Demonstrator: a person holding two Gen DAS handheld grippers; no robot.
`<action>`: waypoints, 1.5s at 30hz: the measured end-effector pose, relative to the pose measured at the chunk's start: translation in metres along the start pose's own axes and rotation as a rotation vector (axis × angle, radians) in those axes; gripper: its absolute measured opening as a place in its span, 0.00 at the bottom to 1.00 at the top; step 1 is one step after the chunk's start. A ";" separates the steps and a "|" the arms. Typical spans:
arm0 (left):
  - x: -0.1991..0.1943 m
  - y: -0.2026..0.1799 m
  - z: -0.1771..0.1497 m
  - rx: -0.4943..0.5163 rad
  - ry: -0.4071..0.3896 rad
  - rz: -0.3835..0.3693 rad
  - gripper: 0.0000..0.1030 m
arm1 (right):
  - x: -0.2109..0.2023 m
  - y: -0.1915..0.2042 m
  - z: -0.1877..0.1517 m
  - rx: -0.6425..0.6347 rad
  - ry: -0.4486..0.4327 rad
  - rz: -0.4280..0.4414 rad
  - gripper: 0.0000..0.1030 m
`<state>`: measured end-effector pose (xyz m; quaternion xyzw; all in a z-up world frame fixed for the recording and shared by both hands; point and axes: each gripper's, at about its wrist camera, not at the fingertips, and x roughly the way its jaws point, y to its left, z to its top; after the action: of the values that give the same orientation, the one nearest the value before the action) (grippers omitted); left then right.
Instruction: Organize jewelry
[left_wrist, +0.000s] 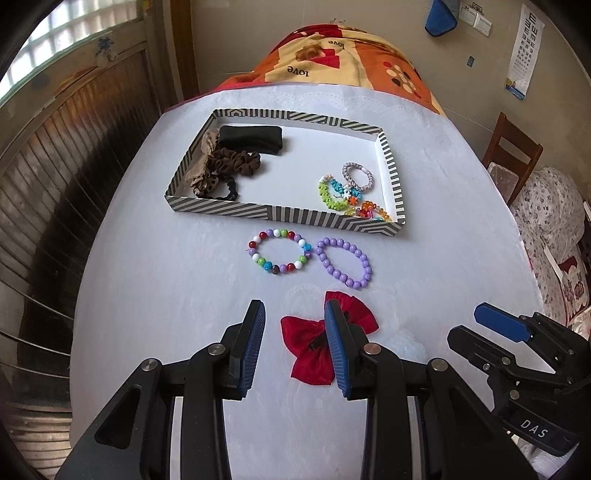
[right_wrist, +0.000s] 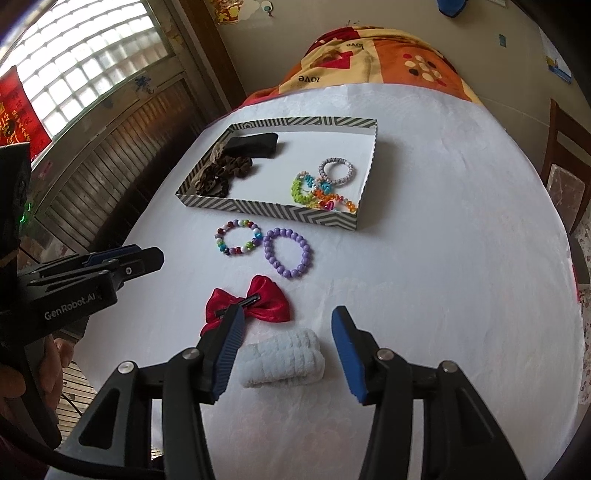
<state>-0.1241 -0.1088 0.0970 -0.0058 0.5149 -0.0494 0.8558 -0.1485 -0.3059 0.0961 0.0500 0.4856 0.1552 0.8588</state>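
Note:
A striped tray (left_wrist: 280, 216) (right_wrist: 258, 206) holds dark scrunchies (left_wrist: 225, 166) on its left and colourful bracelets (left_wrist: 347, 188) (right_wrist: 321, 184) on its right. In front of it lie a multicolour bead bracelet (left_wrist: 279, 254) (right_wrist: 238, 238) and a purple bead bracelet (left_wrist: 345, 262) (right_wrist: 290, 256). A red bow clip (left_wrist: 314, 347) (right_wrist: 255, 302) lies nearer. My left gripper (left_wrist: 295, 314) is open above the bow. My right gripper (right_wrist: 286, 321) is open and empty over a white fluffy band (right_wrist: 282, 358).
The white-clothed table (left_wrist: 166, 295) ends at a patterned blanket (left_wrist: 332, 62) at the far side. A wooden chair (left_wrist: 513, 155) stands to the right. A wooden panel wall (left_wrist: 74, 147) and window are on the left.

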 end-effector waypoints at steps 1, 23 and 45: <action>-0.001 0.001 -0.001 -0.003 0.000 -0.003 0.22 | -0.001 0.001 0.000 -0.003 -0.001 0.002 0.51; 0.007 0.021 -0.011 -0.059 0.042 -0.047 0.22 | 0.009 0.009 -0.001 -0.018 0.013 0.003 0.54; 0.081 0.071 0.028 -0.163 0.168 -0.062 0.23 | 0.101 0.001 0.035 -0.058 0.121 -0.097 0.54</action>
<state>-0.0561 -0.0467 0.0342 -0.0871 0.5868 -0.0339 0.8043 -0.0707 -0.2705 0.0321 -0.0077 0.5336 0.1301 0.8356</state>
